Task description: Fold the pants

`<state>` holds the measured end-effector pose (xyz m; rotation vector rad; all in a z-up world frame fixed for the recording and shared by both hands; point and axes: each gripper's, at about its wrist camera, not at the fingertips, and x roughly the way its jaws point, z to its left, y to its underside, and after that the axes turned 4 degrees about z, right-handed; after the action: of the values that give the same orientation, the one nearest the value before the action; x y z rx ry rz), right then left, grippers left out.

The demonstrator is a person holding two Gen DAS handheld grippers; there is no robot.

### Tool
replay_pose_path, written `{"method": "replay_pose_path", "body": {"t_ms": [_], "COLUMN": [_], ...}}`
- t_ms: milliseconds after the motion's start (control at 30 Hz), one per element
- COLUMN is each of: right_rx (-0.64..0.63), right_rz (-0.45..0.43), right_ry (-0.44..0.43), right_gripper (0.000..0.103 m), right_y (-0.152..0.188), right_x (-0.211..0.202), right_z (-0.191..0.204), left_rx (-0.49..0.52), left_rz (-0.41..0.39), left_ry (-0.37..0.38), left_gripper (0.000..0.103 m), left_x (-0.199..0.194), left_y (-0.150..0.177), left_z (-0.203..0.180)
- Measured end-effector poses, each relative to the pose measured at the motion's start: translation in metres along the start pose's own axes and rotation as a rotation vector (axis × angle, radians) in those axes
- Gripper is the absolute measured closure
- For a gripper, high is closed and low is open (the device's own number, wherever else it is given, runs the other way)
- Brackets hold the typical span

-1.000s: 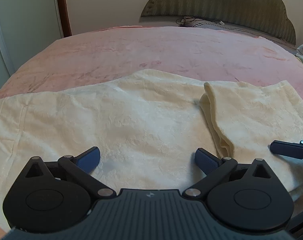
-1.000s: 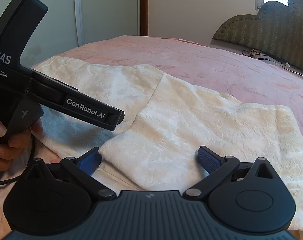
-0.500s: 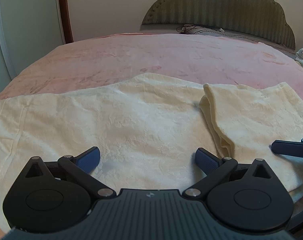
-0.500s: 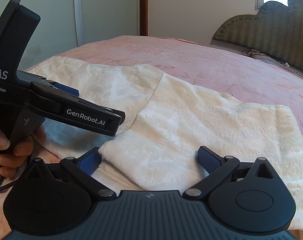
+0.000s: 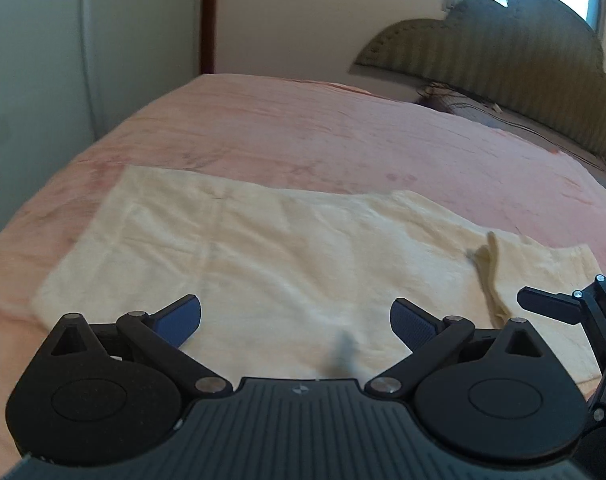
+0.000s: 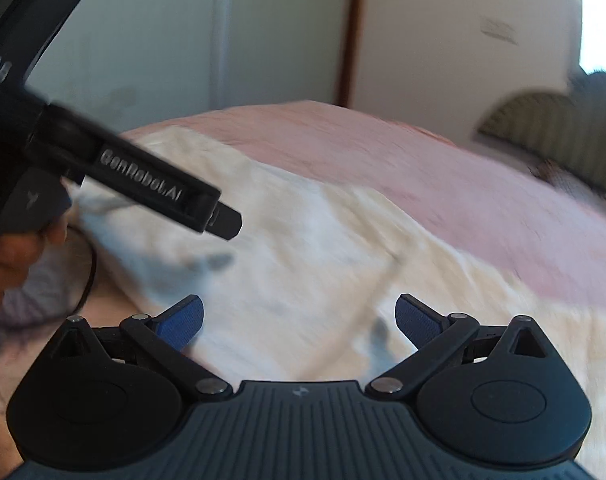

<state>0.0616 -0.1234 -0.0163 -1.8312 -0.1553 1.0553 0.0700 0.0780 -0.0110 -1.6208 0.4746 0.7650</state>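
Cream pants (image 5: 287, 256) lie flat across the pink bed, with a folded edge (image 5: 489, 276) toward the right. My left gripper (image 5: 295, 322) is open and empty, low over the near edge of the pants. My right gripper (image 6: 299, 320) is open and empty, over the pants (image 6: 327, 264) in a blurred right wrist view. The left gripper's body (image 6: 143, 176) shows at upper left in that view, held by a hand (image 6: 15, 252). The right gripper's finger (image 5: 551, 304) shows at the right edge of the left wrist view.
The pink bedspread (image 5: 343, 136) covers the bed. A padded headboard (image 5: 503, 48) with cables (image 5: 463, 104) stands at the far right. A pale wardrobe door (image 5: 35, 80) stands left of the bed. A black cable (image 6: 89, 276) hangs near the hand.
Both grippers have swung to the left and both views are blurred with motion. The fold edge now sits farther right in the left wrist view. Both stay open.
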Motion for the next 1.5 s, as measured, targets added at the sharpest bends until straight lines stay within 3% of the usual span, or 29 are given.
{"method": "replay_pose_path", "body": {"t_ms": [133,267,333,500,567,633,700,800,833,933,1000,1100,1167,1267,1300,1400,1500], "right_rx": [-0.200,-0.382,-0.460,-0.604,-0.645,-0.693,-0.742,-0.830,-0.841,-0.773,-0.648,-0.442,-0.310,-0.180,-0.148,-0.062,-0.010], "right_rz": [-0.038,-0.053,-0.050,-0.052,-0.064,-0.076,-0.083,-0.103,-0.106,-0.129,-0.133,-0.126,-0.113,-0.071,-0.080,-0.043,0.070], "right_ry": [-0.058,-0.073,-0.051,0.033,0.061,0.071,0.065,0.089,0.105,0.111,0.056,-0.037,-0.128,-0.409,-0.444,-0.395,-0.303], "right_gripper": [0.000,0.001,0.001,0.011,0.011,0.019,0.044,0.070,0.073,0.074,0.080,0.081,0.081,0.080,0.080,0.079,0.075], "right_y": [-0.022,-0.032,-0.031,-0.029,-0.033,-0.033,-0.033,-0.032,-0.033,-0.044,-0.060,-0.083,-0.093,-0.099,-0.099,-0.106,-0.102], "right_x": [0.011,0.025,0.031,0.048,0.053,0.056,0.061,0.071,0.075,0.074,0.067,0.060,0.059,0.053,0.050,0.063,0.100], "right_z": [0.046,0.092,0.108,0.133,0.144,0.154,0.168,0.185,0.186,0.173,0.155,0.125,0.104,0.074,0.067,0.047,0.033], "left_rx": [-0.107,-0.206,-0.297,-0.604,-0.660,-0.678,-0.714,-0.760,-0.775,-0.817,-0.856,-0.859,-0.848,-0.856,-0.857,-0.820,-0.719], "left_rz": [-0.013,-0.004,0.046,0.200,0.199,0.183,0.180,0.172,0.170,0.139,0.120,0.102,0.094,0.079,0.074,0.072,0.080], "left_ry": [-0.113,-0.141,-0.077,0.211,0.256,0.277,0.318,0.403,0.419,0.462,0.471,0.489,0.481,0.429,0.431,0.397,0.307], "left_gripper": [0.001,0.001,0.002,0.002,0.002,0.001,0.002,0.001,0.002,0.002,0.001,0.002,0.003,0.004,0.004,0.010,0.036], "left_x": [-0.021,-0.031,-0.026,0.003,0.007,0.006,0.008,0.015,0.017,0.027,0.032,0.046,0.054,0.061,0.064,0.068,0.066], "left_y": [-0.006,-0.007,-0.005,0.013,0.019,0.021,0.023,0.026,0.026,0.023,0.020,0.009,0.001,-0.010,-0.013,-0.018,-0.024], "left_z": [0.055,0.095,0.113,0.152,0.157,0.159,0.161,0.161,0.161,0.162,0.162,0.156,0.154,0.159,0.161,0.160,0.152]}}
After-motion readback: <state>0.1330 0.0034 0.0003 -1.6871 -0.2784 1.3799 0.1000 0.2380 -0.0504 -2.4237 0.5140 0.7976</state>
